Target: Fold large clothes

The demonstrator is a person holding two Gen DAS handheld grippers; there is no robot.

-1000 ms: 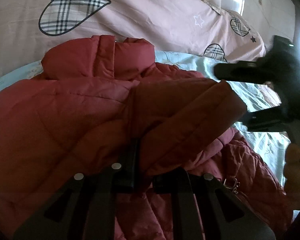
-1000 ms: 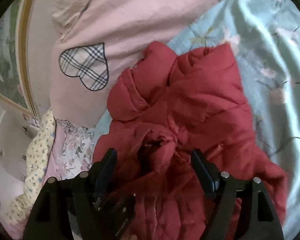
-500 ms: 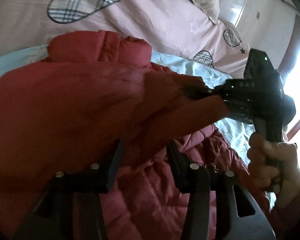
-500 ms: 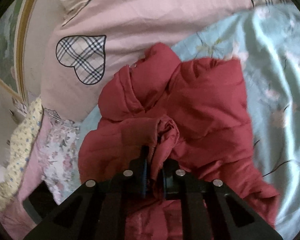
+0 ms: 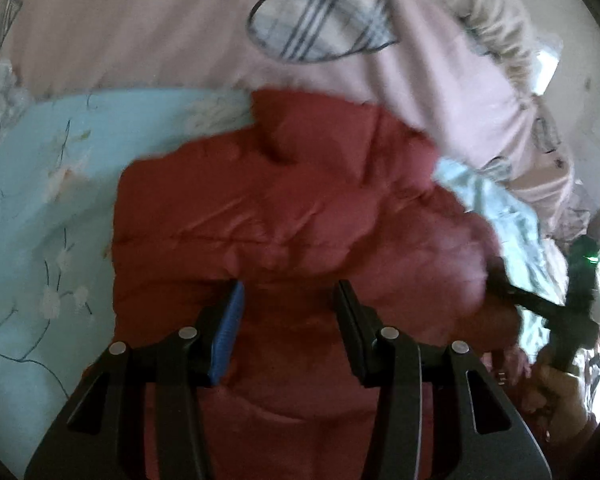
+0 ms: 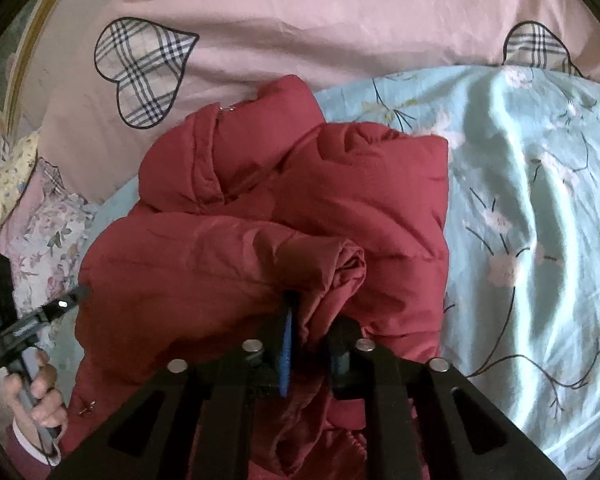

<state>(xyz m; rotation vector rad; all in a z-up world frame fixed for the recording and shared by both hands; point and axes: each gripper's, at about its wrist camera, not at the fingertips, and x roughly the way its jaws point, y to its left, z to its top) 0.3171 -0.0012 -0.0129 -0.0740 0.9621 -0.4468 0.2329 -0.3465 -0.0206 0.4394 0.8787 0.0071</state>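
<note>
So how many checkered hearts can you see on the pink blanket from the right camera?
2. One checkered heart is at the upper left; the other peeks over the blue sheet at the upper right. More may be hidden.

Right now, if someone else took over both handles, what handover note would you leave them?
Right claw: shut on a bunched fold of the red puffer jacket, at the sleeve end folded across its front.
Left claw: open, nothing between its pads, above the jacket's body.
Jacket: lies on the light blue floral sheet, collar towards the pink duvet.
Done: one sleeve appears folded over the front.
Left: lay the gripped part flat, then fold the body into a compact stack.
</note>
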